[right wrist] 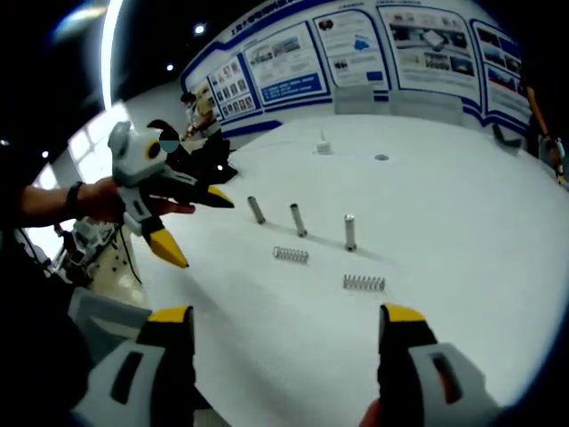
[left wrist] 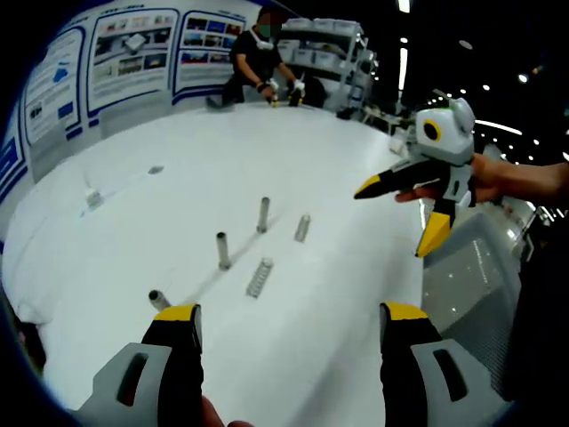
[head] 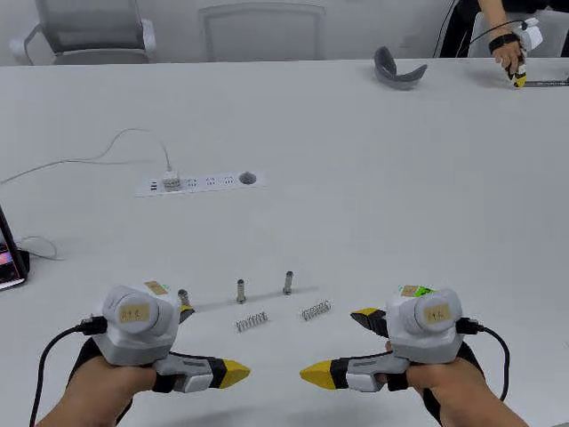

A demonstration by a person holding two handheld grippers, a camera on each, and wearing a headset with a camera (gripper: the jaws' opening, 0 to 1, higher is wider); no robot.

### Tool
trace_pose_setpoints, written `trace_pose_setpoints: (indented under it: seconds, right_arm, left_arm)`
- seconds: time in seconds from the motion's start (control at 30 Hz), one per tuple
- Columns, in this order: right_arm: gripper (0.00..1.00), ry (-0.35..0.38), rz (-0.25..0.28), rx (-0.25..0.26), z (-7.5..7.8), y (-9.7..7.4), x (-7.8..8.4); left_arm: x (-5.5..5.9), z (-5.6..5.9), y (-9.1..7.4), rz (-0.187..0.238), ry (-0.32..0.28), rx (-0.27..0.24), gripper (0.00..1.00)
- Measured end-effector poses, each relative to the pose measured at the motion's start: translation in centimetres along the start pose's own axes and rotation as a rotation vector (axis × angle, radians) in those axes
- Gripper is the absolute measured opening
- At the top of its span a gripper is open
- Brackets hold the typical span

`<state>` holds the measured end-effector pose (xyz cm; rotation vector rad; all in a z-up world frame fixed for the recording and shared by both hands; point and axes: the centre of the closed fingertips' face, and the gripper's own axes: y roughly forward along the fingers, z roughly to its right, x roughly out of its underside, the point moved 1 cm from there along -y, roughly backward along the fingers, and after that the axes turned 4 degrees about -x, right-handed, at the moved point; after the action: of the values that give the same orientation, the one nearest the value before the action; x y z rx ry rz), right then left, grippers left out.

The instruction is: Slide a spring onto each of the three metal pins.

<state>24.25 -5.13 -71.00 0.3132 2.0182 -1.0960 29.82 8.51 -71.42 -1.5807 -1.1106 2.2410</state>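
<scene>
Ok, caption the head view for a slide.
Both open, the left gripper and right gripper face three upright metal pins and two loose springs on a white table.

Tool (left wrist: 289, 316), jaws apart, before three pins (left wrist: 263, 214) (left wrist: 222, 250) (left wrist: 158, 300), two springs (left wrist: 259, 277) (left wrist: 302, 228)

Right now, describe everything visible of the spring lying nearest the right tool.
The spring is a short silvery wire coil, apparently metal, lying on its side and slightly angled on the white table. It rests just in front of the rightmost pin, not threaded on it and seemingly not touching it. The other spring lies apart to its left. The right tool hangs open, clear of it.
</scene>
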Motion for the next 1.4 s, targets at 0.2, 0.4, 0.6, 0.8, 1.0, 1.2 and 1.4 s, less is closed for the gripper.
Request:
trace_pose_setpoints:
  seconds: [0.2, 0.4, 0.6, 0.8, 1.0, 1.2, 1.4]
  right_arm:
    - [0.87, -0.001, -0.009, -0.006, -0.1, -0.4, 0.4]
    - [0.87, 0.004, -0.027, -0.014, -0.2, -0.4, 0.8]
    - [0.86, 0.003, -0.032, -0.02, -0.5, -0.4, 1.0]
    - [0.86, 0.012, -0.031, -0.029, -0.8, -0.2, 1.2]
    - [0.86, 0.013, -0.032, -0.033, -1.0, -0.2, 1.4]
    - [0.87, 0.016, -0.028, -0.034, -1.0, -0.3, 1.3]
    - [0.87, 0.019, -0.03, -0.033, -1.0, -0.4, 1.3]
  left_arm:
    - [-0.3, 0.3, 1.1, -0.019, 0.017, 0.017, 0.83]
    - [-0.4, 0.5, 1.9, -0.035, 0.029, 0.036, 0.79]
    - [-0.4, 0.1, 2.8, -0.046, 0.021, 0.04, 0.77]
    - [-0.5, 0.1, 3.6, -0.052, 0.02, 0.044, 0.76]
    - [-0.4, 0.1, 4.7, -0.058, 0.005, 0.057, 0.74]
    - [0.0, -0.2, 6.2, -0.075, -0.005, 0.058, 0.7]
    - [0.4, -0.6, 7.4, -0.084, -0.008, 0.049, 0.6]
